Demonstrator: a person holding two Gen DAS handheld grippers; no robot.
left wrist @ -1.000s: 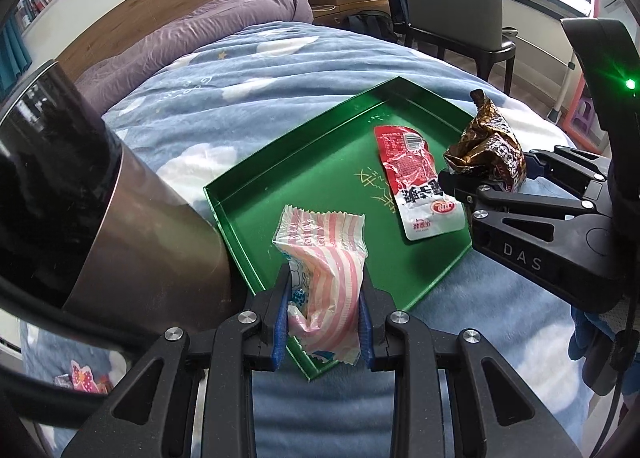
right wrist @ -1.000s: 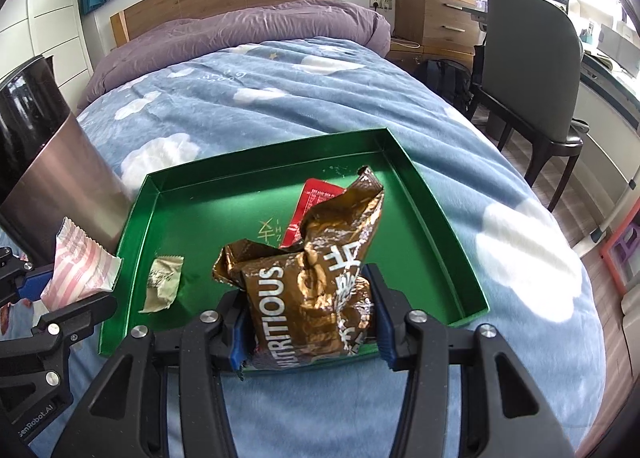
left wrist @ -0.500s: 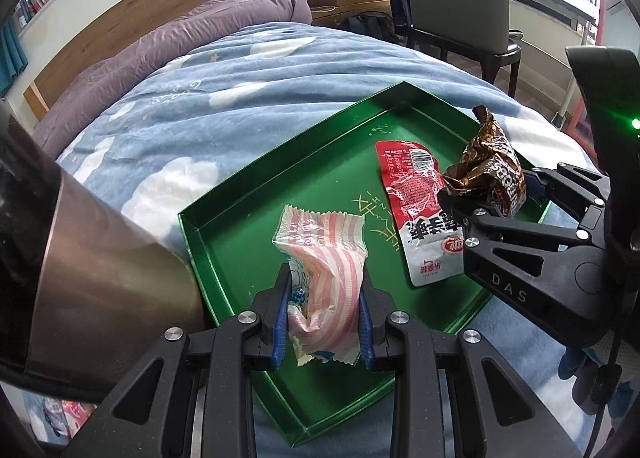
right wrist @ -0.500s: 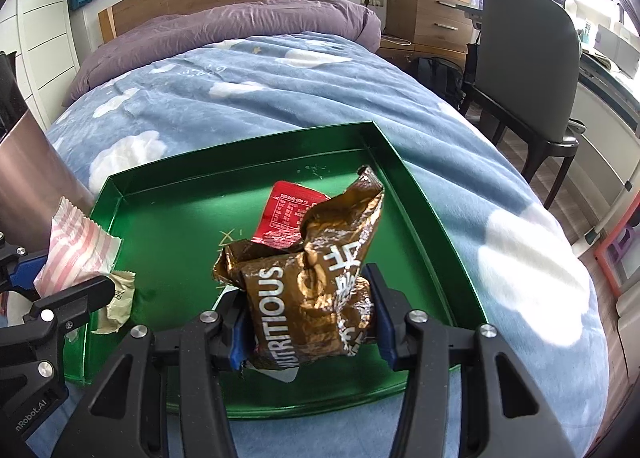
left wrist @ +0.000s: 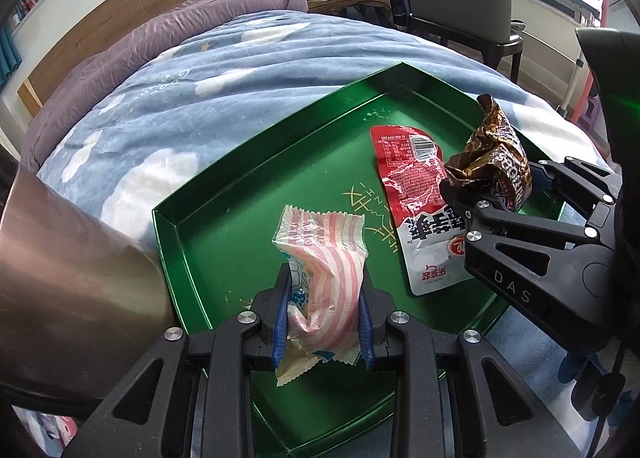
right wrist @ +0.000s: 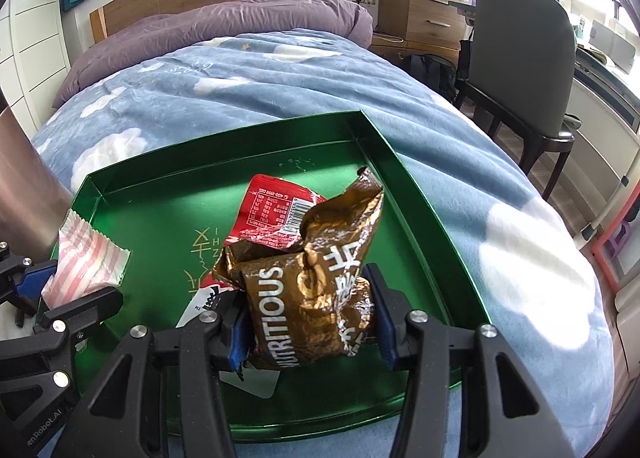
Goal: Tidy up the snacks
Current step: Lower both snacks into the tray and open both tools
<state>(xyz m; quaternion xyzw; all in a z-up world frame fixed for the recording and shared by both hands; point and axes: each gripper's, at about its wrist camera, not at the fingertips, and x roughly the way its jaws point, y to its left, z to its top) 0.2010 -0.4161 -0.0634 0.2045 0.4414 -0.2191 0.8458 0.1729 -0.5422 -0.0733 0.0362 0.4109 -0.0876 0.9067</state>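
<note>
**A:** Snacks first: what can't you make out? The red packet (left wrist: 416,193) lies flat in the green tray (left wrist: 224,193), but in the right wrist view the brown bag (right wrist: 316,282) covers most of it, and only its far end and a white near corner show.

**B:** In the left wrist view the packet shows nearly whole, though the right gripper (left wrist: 516,197) cuts across its right edge. A small tan wrapper (left wrist: 292,372) pokes out under the striped packet (left wrist: 324,270); I can't read what it is. A big blurred brown shape (left wrist: 68,282) fills the left side, too close to tell. The person is out of sight.

**A:** Where do the snacks sit against the jaws?

**B:** The striped packet stands upright between the jaws of the left gripper (left wrist: 323,328), over the tray's near left part, its crimped top sticking up past them. The brown bag stands between the right gripper's jaws, over the tray's near right part and above the red packet.

**A:** And the grip?

**B:** The left jaws are drawn in narrow, both blue pads (left wrist: 282,322) pressing the striped packet. The right jaws stand fairly wide and clamp the crumpled brown bag, lettering sideways. The tray rests on the blue cloud-print bed (right wrist: 280,81).
</note>
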